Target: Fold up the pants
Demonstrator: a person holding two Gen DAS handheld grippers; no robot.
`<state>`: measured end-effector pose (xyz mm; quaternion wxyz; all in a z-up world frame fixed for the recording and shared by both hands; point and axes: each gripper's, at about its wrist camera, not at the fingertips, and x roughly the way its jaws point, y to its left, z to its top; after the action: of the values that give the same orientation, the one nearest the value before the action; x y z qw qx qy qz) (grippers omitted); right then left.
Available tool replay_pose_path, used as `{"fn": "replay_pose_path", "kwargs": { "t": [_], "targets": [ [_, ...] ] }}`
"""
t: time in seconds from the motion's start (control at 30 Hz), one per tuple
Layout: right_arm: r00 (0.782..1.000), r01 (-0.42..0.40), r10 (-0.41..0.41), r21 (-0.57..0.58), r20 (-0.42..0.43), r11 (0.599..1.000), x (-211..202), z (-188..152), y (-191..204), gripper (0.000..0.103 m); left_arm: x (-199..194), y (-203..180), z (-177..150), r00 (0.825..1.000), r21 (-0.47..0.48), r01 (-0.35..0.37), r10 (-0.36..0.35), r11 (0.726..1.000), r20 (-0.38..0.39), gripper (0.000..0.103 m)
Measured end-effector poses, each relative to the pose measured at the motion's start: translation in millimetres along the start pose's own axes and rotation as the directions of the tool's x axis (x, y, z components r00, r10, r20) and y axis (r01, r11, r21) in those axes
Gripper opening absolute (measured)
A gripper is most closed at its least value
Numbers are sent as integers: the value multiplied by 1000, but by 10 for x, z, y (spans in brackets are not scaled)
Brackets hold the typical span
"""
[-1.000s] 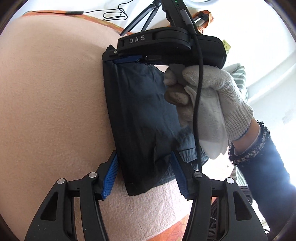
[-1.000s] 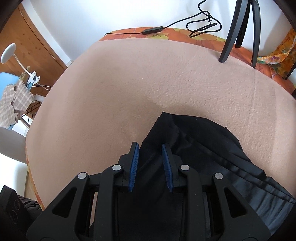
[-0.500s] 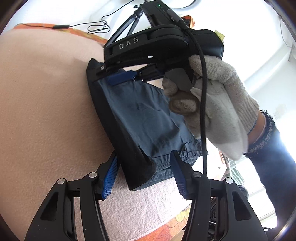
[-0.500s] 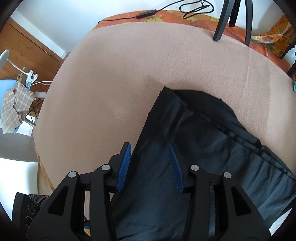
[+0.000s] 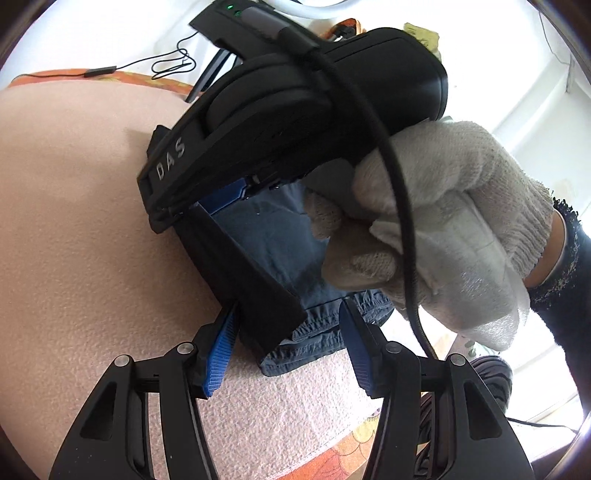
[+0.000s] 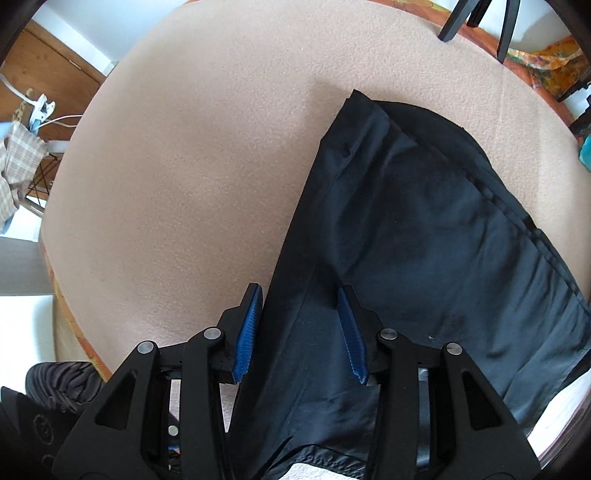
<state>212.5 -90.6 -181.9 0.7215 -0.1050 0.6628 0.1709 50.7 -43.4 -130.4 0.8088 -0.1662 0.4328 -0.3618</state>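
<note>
The tabletop (image 6: 192,177) is round and covered with a pale peach fleece cloth (image 5: 74,221); an orange patterned cloth (image 6: 546,62) shows beneath it at the rim. The dark pants (image 6: 424,229) lie folded on the near right part of this surface, one straight long edge running away from the right wrist camera to a squared corner, with a seam line down the far side. In the left wrist view the same pants (image 5: 273,254) look navy blue, with a gathered waistband at the near end and a darker folded strip along their left edge.

A white knit-gloved hand (image 5: 436,221) with a dark sleeve at the wrist holds the right tool (image 6: 301,328), which points straight down over the long edge of the pants. Its jaws have just been closing slightly, yet the blue pads stand apart, one over bare fleece and one over the fabric, and neither presses on it. The left tool (image 5: 286,350) is likewise open, its pads either side of the waistband end without gripping it.

Black chair legs (image 6: 476,22) stand at the far rim. A thin black cable (image 5: 147,66) lies on the far edge.
</note>
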Motion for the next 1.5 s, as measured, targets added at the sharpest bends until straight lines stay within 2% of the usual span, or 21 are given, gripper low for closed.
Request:
{"fn": "replay_pose_path", "kwargs": {
  "t": [0.07, 0.13, 0.23, 0.33, 0.5, 0.57, 0.63, 0.7, 0.8, 0.9, 1.07, 1.23, 1.37, 1.5],
  "targets": [
    [1000, 11, -11, -12, 19, 1000, -23, -19, 11, 32, -38, -3, 2, 1000, 6, 6, -6, 1000, 0, 53],
    [999, -4, 4, -8, 52, 1000, -77, -67, -34, 18, -17, -70, -14, 1000, 8, 17, -17, 1000, -5, 53],
    [989, -44, 41, 13, 141, 999, -192, -198, -158, 9, -72, -117, -36, 1000, 31, 8, -7, 999, -11, 53],
    [962, -136, 114, 74, 249, 988, -304, -369, -354, 7, -145, -163, -61, 1000, 49, 1, -1, 999, -2, 53],
    [889, -299, 210, 167, 407, 939, -554, -719, -753, 6, -350, -59, 7, 998, 26, -15, 13, 1000, 60, 56],
    [866, -329, 221, 178, 448, 928, -639, -883, -871, 6, -488, -61, -41, 994, 15, -45, 43, 999, 105, 56],
    [848, -347, 225, 183, 480, 920, -745, -994, -982, 6, -427, 44, 99, 988, 1, -84, 84, 996, 127, 56],
    [837, -354, 219, 192, 501, 915, -753, -1039, -932, 6, -318, 135, 191, 987, -21, -108, 110, 994, 114, 56],
    [821, -367, 212, 207, 530, 907, -853, -1173, -1064, 5, -80, 186, 372, 990, -47, -106, 109, 993, 86, 56],
    [796, -396, 210, 225, 567, 890, -976, -1311, -1167, 5, 70, 75, 429, 990, 2, -126, 125, 992, 62, 56],
    [762, -427, 191, 259, 619, 866, -1213, -1643, -1547, 5, 250, -213, 423, 995, 87, -101, 98, 991, 30, 56],
    [757, -426, 151, 306, 636, 851, -1258, -1945, -1879, 5, 524, -450, 460, 994, 178, -109, 108, 978, 15, 56],
    [763, -424, 121, 350, 636, 836, -1209, -2089, -2142, 5, 632, -646, 462, 996, 207, -90, 90, 974, 9, 56],
    [778, -405, 109, 362, 619, 839, -1162, -2150, -2341, 5, 747, -860, 457, 997, 277, -72, 75, 958, -1, 56]
  ]
}}
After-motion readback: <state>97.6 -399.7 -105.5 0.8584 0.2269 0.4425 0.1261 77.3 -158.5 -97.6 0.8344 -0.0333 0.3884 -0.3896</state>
